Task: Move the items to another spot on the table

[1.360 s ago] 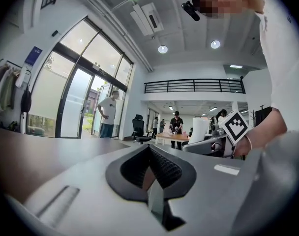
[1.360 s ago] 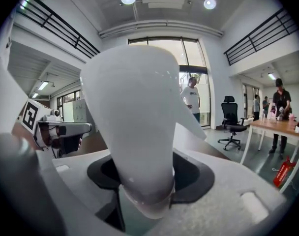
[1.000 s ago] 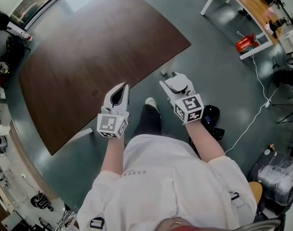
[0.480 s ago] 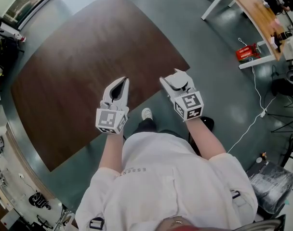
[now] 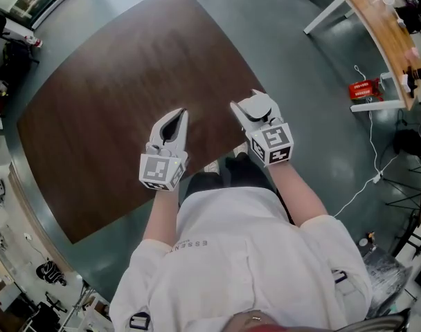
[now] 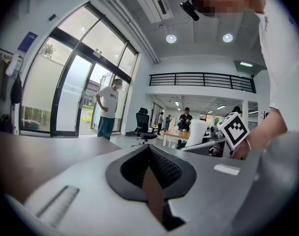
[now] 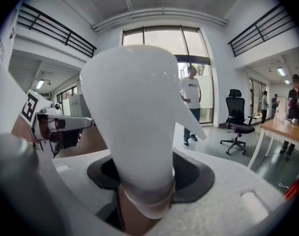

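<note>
My right gripper [image 5: 255, 104] hangs over the near edge of the dark brown table [image 5: 113, 81], shut on a white cup-like object [image 5: 261, 109]. In the right gripper view that white object [image 7: 134, 117] fills the middle, wide at the top and narrowing to a rimmed end seated between the jaws of the right gripper [image 7: 144, 181]. My left gripper [image 5: 178, 115] is level with it to the left, jaws together and empty. In the left gripper view the left gripper [image 6: 150, 151] shows its tips meeting, with the white object [image 6: 196, 132] off to the right. No other item shows on the table.
Grey floor surrounds the table. A light wooden desk [image 5: 380, 19] stands at the far right, with a red box [image 5: 366, 88] and a white cable [image 5: 366, 178] on the floor near it. Cluttered shelving [image 5: 3, 206] runs along the left. An office chair [image 7: 235, 114] and standing people show in the background.
Both grippers have moved forward from above the floor to above the table's near edge. The right gripper still holds the white object; the left stays shut.
</note>
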`<state>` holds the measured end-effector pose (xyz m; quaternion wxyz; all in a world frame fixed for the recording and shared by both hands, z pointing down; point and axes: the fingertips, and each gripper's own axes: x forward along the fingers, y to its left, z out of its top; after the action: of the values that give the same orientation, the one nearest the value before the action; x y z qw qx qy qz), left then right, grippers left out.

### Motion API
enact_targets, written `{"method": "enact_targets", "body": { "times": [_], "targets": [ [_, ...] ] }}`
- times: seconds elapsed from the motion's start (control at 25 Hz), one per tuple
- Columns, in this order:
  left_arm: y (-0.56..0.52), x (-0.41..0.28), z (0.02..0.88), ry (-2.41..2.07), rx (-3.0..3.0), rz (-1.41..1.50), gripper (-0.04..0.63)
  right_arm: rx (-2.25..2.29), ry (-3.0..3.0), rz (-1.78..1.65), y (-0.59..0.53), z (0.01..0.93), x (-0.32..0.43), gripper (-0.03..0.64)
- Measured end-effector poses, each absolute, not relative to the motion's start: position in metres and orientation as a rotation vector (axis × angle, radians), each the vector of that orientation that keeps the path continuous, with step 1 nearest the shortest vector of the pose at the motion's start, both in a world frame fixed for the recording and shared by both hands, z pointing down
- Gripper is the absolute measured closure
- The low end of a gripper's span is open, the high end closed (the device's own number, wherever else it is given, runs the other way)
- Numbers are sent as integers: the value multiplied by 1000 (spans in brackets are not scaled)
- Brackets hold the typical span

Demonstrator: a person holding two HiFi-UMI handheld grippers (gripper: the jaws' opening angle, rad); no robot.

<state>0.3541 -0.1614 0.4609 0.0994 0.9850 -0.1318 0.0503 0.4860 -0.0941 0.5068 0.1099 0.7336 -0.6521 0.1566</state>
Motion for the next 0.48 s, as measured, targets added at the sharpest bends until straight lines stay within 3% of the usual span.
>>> {"method": "enact_targets", "body": {
  "times": [0.48],
  "targets": [
    [-193,380,481,-687,2804,192,584,1905,-2093,459,-161,540,524,371]
  ]
}}
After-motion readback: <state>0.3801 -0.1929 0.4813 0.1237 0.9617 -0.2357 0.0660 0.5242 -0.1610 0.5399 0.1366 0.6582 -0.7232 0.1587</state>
